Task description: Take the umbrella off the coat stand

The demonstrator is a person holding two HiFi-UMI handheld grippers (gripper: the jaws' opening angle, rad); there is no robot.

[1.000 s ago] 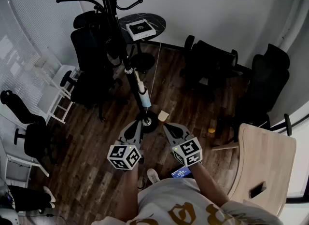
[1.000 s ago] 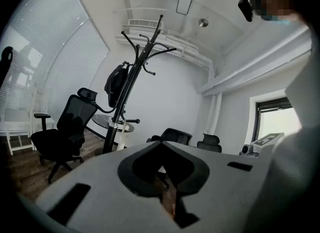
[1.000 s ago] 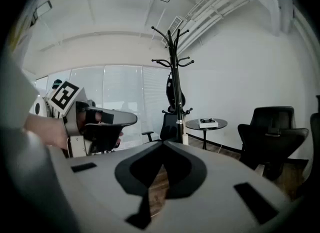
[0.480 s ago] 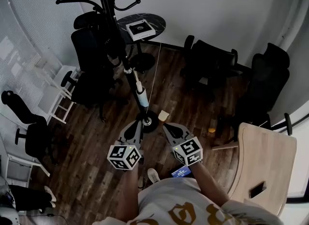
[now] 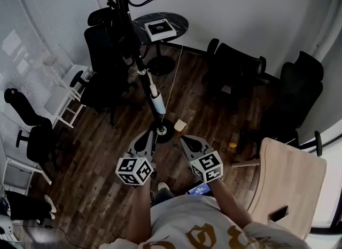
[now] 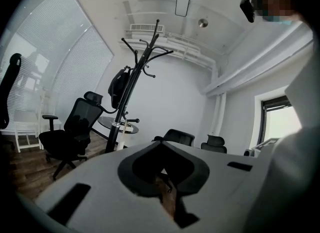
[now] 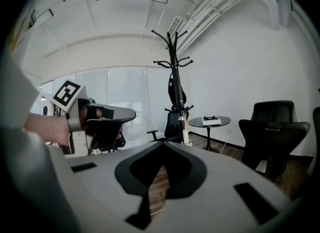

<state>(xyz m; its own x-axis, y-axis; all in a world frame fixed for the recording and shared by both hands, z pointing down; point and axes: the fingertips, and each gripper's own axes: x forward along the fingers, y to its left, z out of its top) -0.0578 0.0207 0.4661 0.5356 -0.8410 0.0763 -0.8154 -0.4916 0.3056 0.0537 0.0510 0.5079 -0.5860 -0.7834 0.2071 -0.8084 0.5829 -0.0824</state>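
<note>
- floor (image 5: 101, 157): dark wood planks, faint sheen
- coat stand (image 5: 128, 31): black metal, smooth
- round tabletop (image 5: 179, 23): dark, marble-like, glossy
- square tabletop (image 5: 291, 184): pale wood, matt

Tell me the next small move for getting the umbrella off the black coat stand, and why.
Probably carry the right gripper forward toward the slim umbrella with the white and pale blue end that hangs along the black metal coat stand. Both it and the left gripper sit near the person's body, jaws together and empty, well short of the umbrella.
</note>
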